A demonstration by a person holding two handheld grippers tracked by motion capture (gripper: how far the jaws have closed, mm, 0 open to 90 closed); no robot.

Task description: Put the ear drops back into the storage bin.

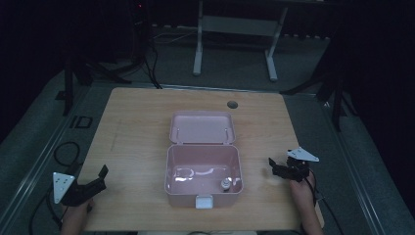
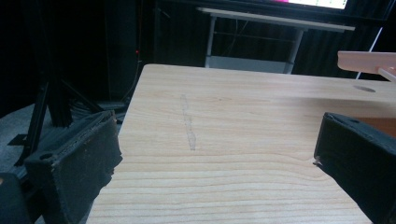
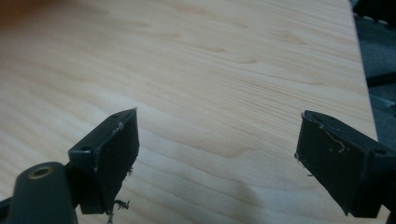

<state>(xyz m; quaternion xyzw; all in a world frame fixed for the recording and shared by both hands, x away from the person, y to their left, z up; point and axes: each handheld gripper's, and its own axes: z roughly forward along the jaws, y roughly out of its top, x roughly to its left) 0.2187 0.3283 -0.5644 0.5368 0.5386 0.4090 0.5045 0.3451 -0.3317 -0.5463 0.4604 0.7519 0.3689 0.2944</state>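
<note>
Dark room, grey floor, a white-legged table frame [image 1: 234,44] at the back, black stands and cables on both sides. High view: light wood tabletop [image 1: 132,132] with a round cable hole [image 1: 232,104] near the far edge. Pink lunch box [image 1: 203,169] sits mid-tabletop, a bit toward my side, lid [image 1: 201,128] flipped open and lying back behind it, white latch [image 1: 204,201] on the near wall. Inside, near the front right corner, a small round object [image 1: 225,184], too small to identify. My left hand-held gripper [image 1: 100,177] is at the near left tabletop edge, well apart from the box, jaws spread, grey plate on top. My right hand-held gripper [image 1: 272,167] is right of the box, near it but not touching, jaws spread, my right hand [image 1: 302,193] behind it.

Left gripper view: bare wood tabletop [image 2: 243,135] ahead with a faint scuff streak [image 2: 188,122], dark floor and a stand off the left edge. My left hand-held gripper [image 2: 215,144] is wide open, nothing between the jaws. Pink lid edge [image 2: 366,61] pokes in at upper right.

Right gripper view: wood-grain tabletop [image 3: 219,74], its edge and grey floor at the right. My right hand-held gripper [image 3: 217,140] is wide open, holding nothing, frayed threads on the pads.
</note>
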